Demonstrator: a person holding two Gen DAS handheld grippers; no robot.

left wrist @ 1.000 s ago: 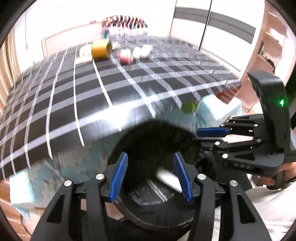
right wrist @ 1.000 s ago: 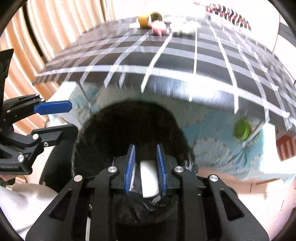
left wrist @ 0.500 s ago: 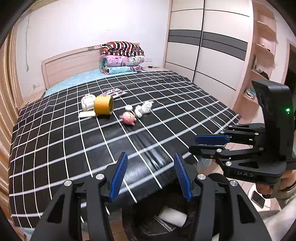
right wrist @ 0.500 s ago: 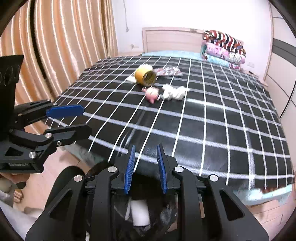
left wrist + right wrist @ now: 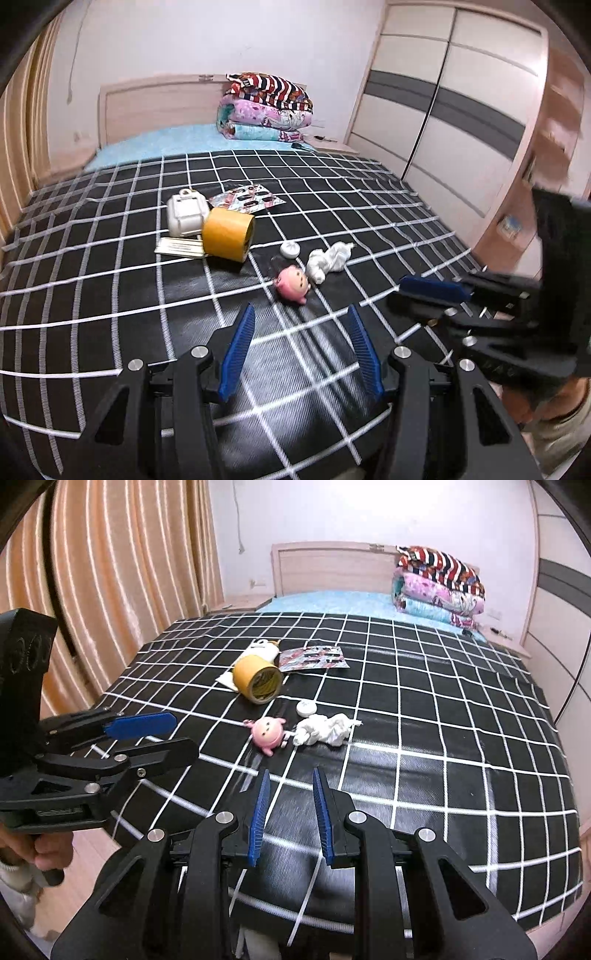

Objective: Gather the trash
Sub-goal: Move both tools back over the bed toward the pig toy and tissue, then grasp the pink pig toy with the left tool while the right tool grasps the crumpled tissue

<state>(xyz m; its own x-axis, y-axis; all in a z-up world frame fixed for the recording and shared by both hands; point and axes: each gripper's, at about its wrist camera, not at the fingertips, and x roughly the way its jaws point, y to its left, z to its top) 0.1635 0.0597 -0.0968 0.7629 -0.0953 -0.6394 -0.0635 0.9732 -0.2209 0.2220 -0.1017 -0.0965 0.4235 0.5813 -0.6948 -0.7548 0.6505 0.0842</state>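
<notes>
A crumpled white tissue (image 5: 328, 261) (image 5: 325, 731) lies on the black checked bedspread (image 5: 110, 295) (image 5: 443, 738), beside a pink toy figure (image 5: 293, 285) (image 5: 268, 732) and a small white cap (image 5: 289, 250) (image 5: 306, 708). A yellow tape roll (image 5: 228, 239) (image 5: 258, 679), a white toy backpack (image 5: 185, 215), a card (image 5: 180, 248) and a printed wrapper (image 5: 246, 198) (image 5: 313, 658) lie farther back. My left gripper (image 5: 301, 350) (image 5: 147, 734) is open and empty over the bed's near edge. My right gripper (image 5: 290, 812) (image 5: 428, 295) is open and empty, short of the tissue.
Folded quilts (image 5: 267, 107) (image 5: 439, 587) are stacked at the headboard. A curtain (image 5: 110, 572) hangs on the left, a wardrobe (image 5: 461, 110) stands on the right. A white item (image 5: 255, 941) shows at the bottom edge below the right gripper.
Both grippers have risen from over the black trash bin to the bed. The right gripper let go of a white piece, which lay in the bin, and opened. The bin has left view.
</notes>
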